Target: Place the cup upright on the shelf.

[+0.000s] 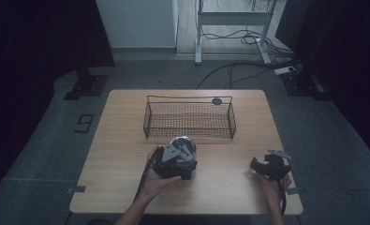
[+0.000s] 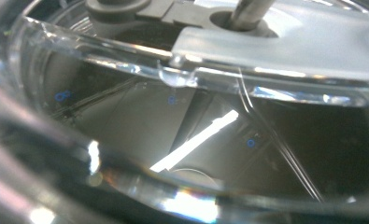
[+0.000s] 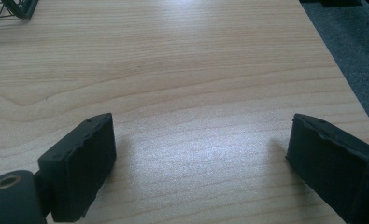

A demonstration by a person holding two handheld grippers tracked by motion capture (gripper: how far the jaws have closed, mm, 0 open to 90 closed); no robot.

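A round clear lid-like thing (image 1: 182, 143) with shiny glints stands tilted above the table, just in front of the wire basket (image 1: 190, 104). My left gripper (image 1: 179, 153) has it at its front end, and a hand grips the gripper body from below. In the left gripper view the clear curved rim (image 2: 182, 79) sits right against the camera, with a grey fitting (image 2: 285, 42) and a metal rod on it; the jaws are hidden. My right gripper (image 1: 255, 165) rests low near the table's front right, its black pads (image 3: 79, 163) wide apart over bare wood.
The black wire basket stands at the middle back of the wooden table (image 1: 122, 140); its corner (image 3: 14, 7) shows in the right gripper view. A small dark disc (image 1: 217, 101) lies behind the basket. Grey floor drops off past the table's right edge (image 3: 350, 56).
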